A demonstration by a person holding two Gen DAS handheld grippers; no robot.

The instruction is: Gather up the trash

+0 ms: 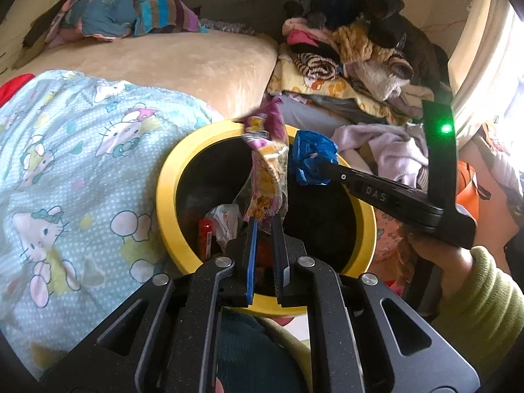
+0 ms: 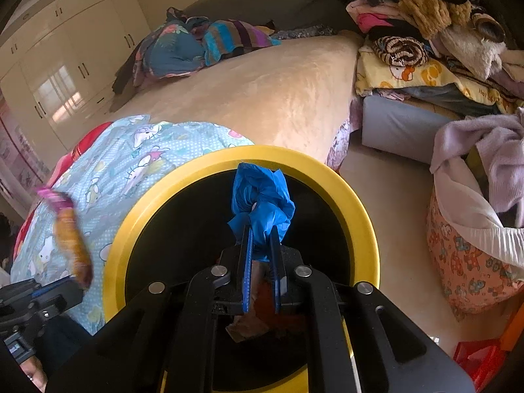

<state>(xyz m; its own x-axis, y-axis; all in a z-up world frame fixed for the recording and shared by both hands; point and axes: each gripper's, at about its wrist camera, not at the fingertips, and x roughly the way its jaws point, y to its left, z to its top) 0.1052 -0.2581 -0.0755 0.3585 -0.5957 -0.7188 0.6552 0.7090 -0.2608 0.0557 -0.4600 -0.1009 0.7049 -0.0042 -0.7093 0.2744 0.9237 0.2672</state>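
bedroom: left tool (image 1: 264,221) clamps wrapper (image 1: 267,163), right tool (image 2: 262,232) clamps blue bag (image 2: 260,196), over bin (image 2: 360,203).

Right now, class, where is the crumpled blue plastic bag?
The blue plastic bag is pinched in the right gripper, held above the open mouth of the yellow-rimmed bin, right of the snack wrapper.

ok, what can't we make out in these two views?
- Bin floor: left view, wrapper and left gripper cover much of it; right view, interior black.
- Wrapper print: right view, blurred.
- What the blue wad is: crumpled, right gripper shut on it.
- Laundry basket: right view, cut by edge.
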